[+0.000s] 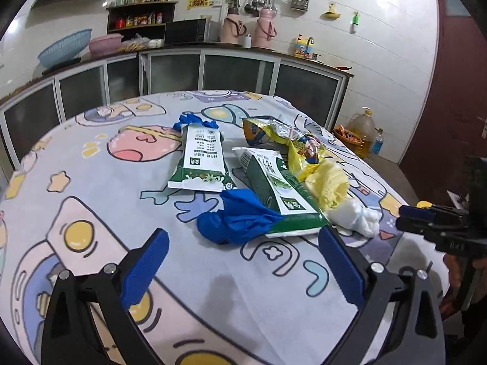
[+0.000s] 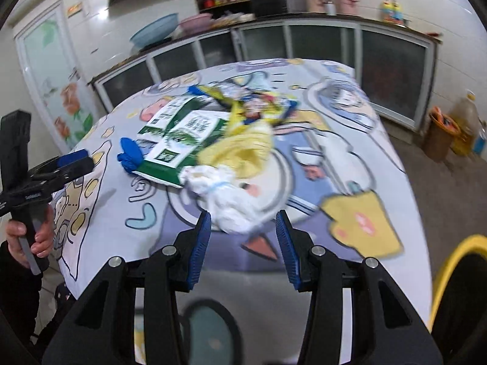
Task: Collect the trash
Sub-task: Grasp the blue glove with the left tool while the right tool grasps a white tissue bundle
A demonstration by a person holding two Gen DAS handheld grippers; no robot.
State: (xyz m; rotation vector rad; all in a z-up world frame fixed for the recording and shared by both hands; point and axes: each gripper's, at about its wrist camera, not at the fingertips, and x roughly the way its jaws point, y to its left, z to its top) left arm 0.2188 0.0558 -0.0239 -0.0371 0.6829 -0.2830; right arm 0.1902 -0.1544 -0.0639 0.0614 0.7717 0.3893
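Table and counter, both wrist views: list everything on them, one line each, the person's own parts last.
Green-and-white printed snack packets: two, flat, mid-table.
Crumpled blue rubber gloves: two, one by the near packet, one behind the far packet.
Crinkled yellow foil wrapper: one, behind the packets.
Pale yellow crumpled plastic bag: one, right of the near packet.
White wadded tissue: one, just ahead of the right claw.
Cartoon-print tablecloth: one, grey-blue, covering the table.
Pink thermos jugs: two, on the counter.
Left claw: blue pads, open, empty.
Right claw: blue pads, open, empty.
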